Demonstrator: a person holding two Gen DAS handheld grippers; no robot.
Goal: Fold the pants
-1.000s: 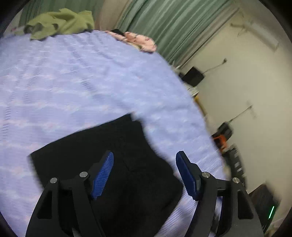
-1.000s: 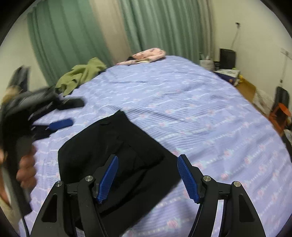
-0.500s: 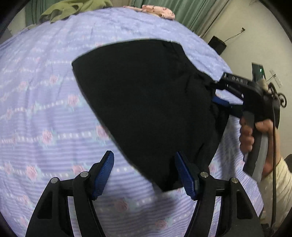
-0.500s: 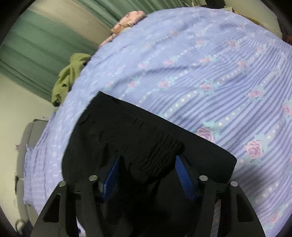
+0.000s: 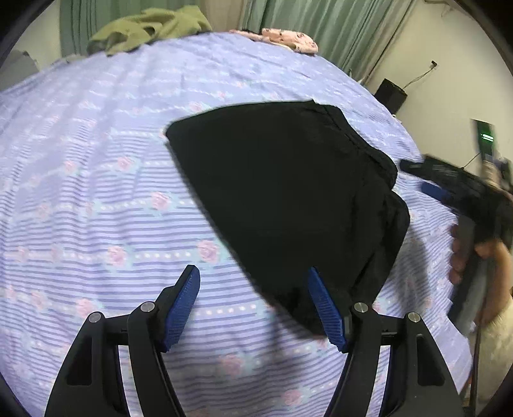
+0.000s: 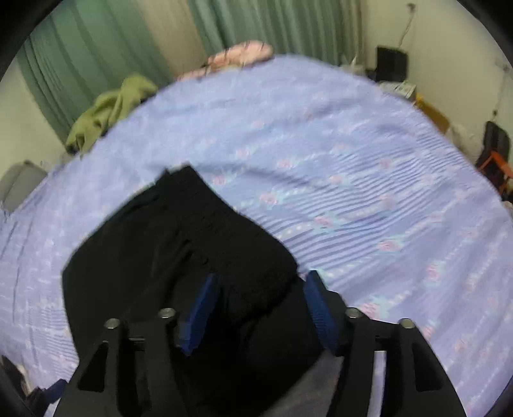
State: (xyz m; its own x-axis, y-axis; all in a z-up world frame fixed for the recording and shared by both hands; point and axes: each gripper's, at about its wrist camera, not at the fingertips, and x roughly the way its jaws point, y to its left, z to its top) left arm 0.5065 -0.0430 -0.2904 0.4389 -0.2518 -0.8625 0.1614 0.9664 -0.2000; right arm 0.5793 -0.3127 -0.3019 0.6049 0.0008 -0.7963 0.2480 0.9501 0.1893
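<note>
Left wrist view: left gripper (image 5: 253, 304) w/ jaws wide apart, nothing between the blue pads; right pad overlaps the near corner of the black pants (image 5: 288, 192), contact unclear. Pants lie folded flat on the lavender floral bedsheet (image 5: 96, 192). Right gripper (image 5: 429, 182), blurred, sits just beside the pants' right edge. Right wrist view: right gripper (image 6: 256, 304) also spread open, over the bunched waistband, grip not evident. Farther back: green garment (image 5: 150, 29), pink cloth (image 5: 288, 38), green curtains (image 6: 256, 25).
</note>
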